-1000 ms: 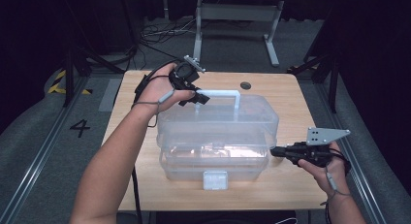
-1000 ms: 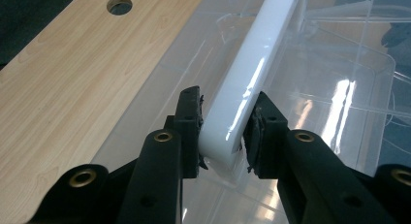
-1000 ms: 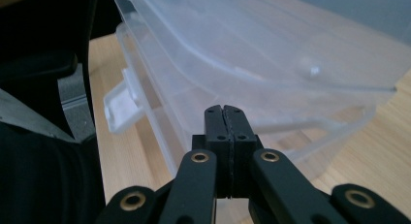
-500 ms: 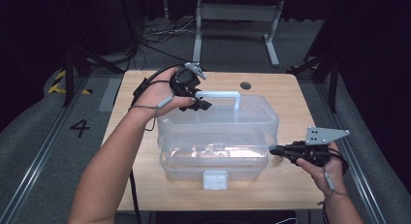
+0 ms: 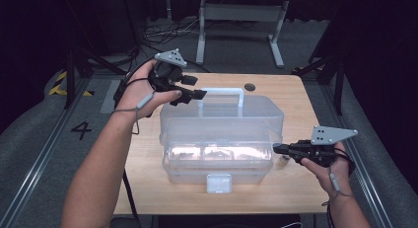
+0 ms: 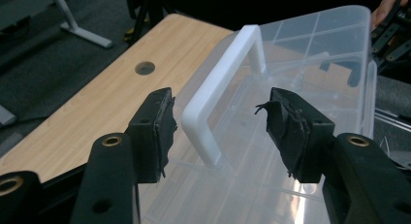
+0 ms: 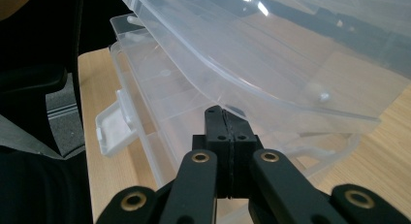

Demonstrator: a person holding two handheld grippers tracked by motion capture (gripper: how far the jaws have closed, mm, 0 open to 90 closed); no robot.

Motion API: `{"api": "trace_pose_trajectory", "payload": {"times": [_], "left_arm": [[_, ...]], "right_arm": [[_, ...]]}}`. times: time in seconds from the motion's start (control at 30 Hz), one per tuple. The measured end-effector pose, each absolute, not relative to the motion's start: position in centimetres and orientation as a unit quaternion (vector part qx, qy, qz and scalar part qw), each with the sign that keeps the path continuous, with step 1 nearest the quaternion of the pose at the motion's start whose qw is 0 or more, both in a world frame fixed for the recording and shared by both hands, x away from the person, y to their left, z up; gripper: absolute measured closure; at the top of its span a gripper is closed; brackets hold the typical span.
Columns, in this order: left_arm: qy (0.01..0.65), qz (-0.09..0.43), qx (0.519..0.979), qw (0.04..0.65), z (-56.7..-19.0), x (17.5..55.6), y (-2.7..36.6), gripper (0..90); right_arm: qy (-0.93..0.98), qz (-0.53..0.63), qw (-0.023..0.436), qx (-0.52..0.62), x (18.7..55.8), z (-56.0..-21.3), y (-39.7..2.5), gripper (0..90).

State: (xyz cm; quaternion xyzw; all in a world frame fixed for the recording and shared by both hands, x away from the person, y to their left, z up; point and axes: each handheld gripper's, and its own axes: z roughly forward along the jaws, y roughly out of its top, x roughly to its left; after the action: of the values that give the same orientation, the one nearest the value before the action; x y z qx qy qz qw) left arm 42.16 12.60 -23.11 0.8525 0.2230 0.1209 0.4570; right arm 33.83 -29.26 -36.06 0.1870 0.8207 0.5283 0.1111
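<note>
Clear box [image 5: 222,139] sitting mid-worktop [image 5: 148,188], latch [image 5: 219,182] facing the near edge. Lid looks lifted a crack at the right end, judging from the right gripper view; not swung open yet. Left gripper [image 6: 218,122] spread wide around the white handle [image 6: 218,93], not touching it. Right gripper [image 7: 226,124] pressed together, tip at the box's right end under the lid rim. Bare worktop behind the box for the lid to swing; little room in front.

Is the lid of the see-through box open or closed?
Partly open. In the right gripper view the lid is lifted off the box, with a gap between their rims. The latch hangs loose.
</note>
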Motion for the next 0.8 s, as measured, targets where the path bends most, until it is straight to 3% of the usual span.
{"api": "trace_pose_trajectory", "payload": {"times": [0.8], "left_arm": [[0.244, 0.177, 0.779, 0.55, -23.6, 35.2, 17.6, 43.0]], "right_arm": [[0.811, 0.534, 0.136, 0.199, 34.8, -35.1, -28.6, 90.0]]}}
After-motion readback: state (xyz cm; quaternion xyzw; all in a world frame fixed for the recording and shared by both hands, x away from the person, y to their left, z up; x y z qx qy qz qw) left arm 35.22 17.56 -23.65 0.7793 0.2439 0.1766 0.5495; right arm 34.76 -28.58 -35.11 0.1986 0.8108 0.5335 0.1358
